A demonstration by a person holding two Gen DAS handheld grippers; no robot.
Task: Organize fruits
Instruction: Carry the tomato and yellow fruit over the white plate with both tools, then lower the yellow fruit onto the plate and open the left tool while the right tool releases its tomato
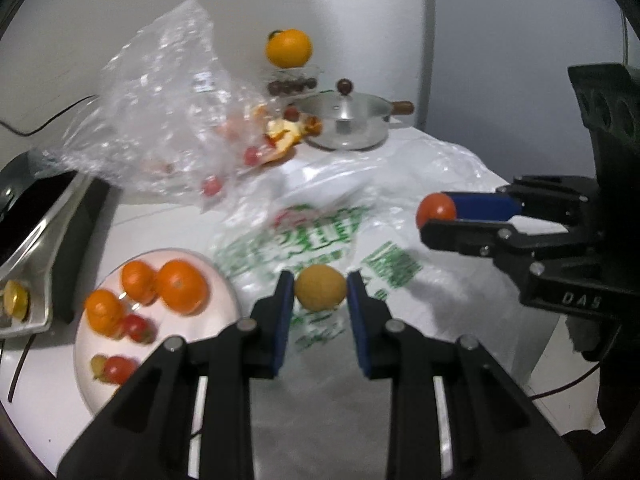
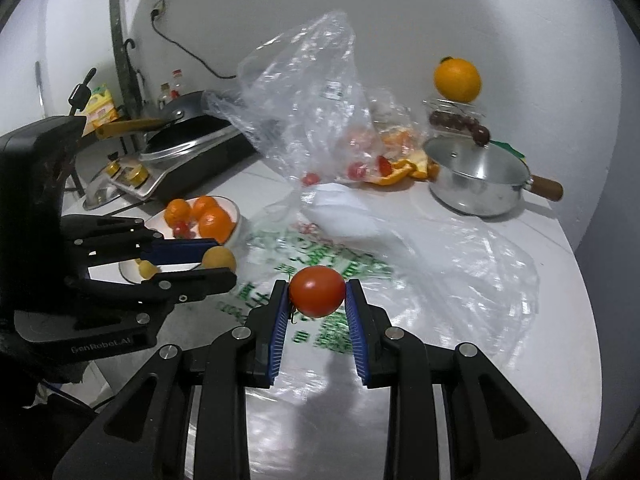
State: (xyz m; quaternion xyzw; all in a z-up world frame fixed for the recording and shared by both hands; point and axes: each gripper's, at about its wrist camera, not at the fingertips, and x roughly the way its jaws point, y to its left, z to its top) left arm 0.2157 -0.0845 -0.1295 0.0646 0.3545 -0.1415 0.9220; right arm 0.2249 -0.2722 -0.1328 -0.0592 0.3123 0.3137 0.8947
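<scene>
left tool (image 1: 320,296): pads pinched on small yellow-brown fruit (image 1: 320,293), held above printed bag
right tool (image 2: 317,298): clamped on red tomato (image 2: 317,296), lifted off tabletop; seen from left wrist view at right, tomato at its tip
plate (image 1: 224,312): white, just left of left tool; holds three oranges (image 1: 182,286) plus small red and yellowish fruits
printed bag (image 1: 320,240): white plastic, green print, spread flat under and ahead of both tools
clear bag (image 1: 160,120): crumpled, standing, far-left of left tool; few red fruits inside
peels (image 1: 286,134): orange, between clear bag and pot
pot (image 1: 346,120): steel, lidded, wood handle, far ahead
big orange (image 1: 289,48): on clear container behind pot
tabletop (image 2: 520,360): white
</scene>
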